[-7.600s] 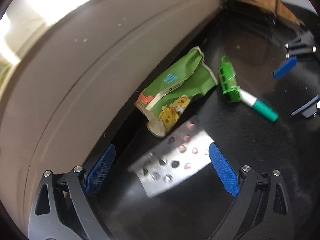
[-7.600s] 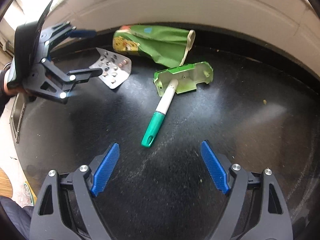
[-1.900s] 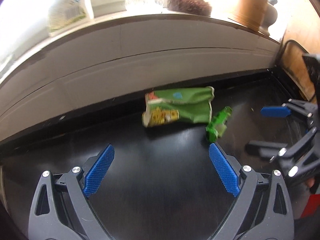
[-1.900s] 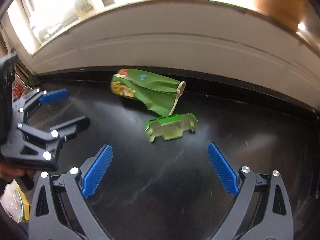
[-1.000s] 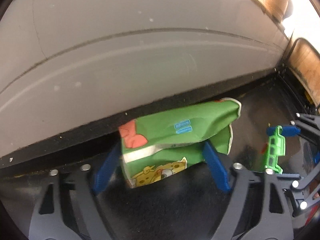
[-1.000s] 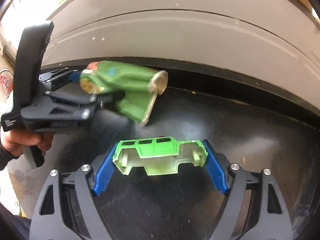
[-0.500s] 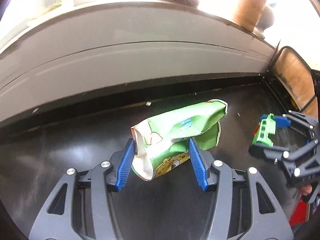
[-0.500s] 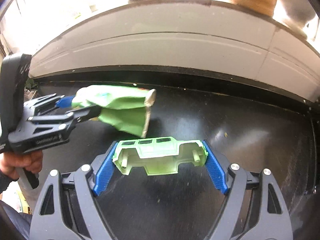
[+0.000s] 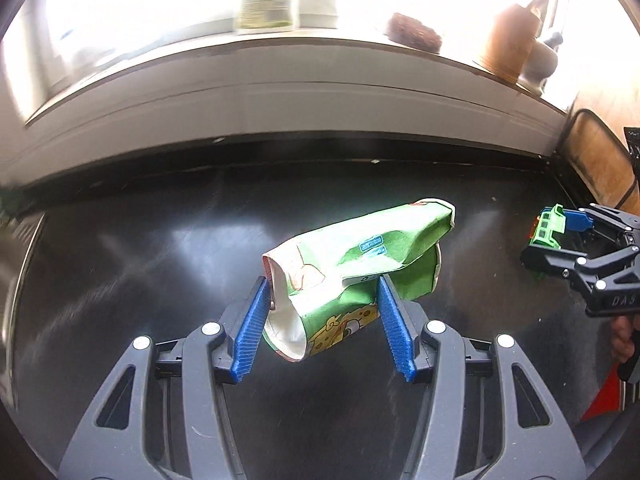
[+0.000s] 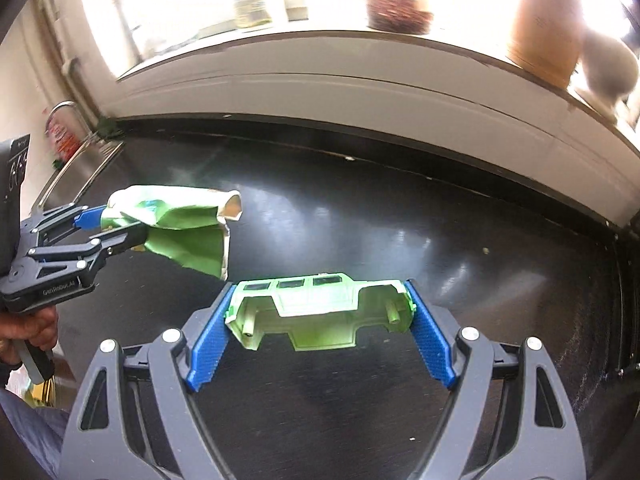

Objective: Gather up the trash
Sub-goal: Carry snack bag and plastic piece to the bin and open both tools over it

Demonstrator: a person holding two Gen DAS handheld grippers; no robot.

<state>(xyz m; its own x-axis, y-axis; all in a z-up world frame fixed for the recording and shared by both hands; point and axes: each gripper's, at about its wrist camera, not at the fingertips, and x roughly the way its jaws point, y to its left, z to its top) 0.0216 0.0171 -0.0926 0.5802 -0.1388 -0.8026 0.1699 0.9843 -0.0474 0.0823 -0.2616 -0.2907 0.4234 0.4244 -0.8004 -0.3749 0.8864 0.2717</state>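
Note:
My left gripper is shut on a crumpled green cartoon snack wrapper and holds it above the black counter. My right gripper is shut on a green plastic toy car shell, also held above the counter. The left gripper with the wrapper shows at the left of the right wrist view. The right gripper with the car shell shows at the right edge of the left wrist view.
A pale wall ledge runs along the back of the counter, with a bottle, a brown brush and a wooden jar on the sill. A metal sink lies at the far left.
Both grippers closed on their items and lifted them off the counter, rising and pulling back from the wall. The pill blister and the pen seen earlier are no longer in view.

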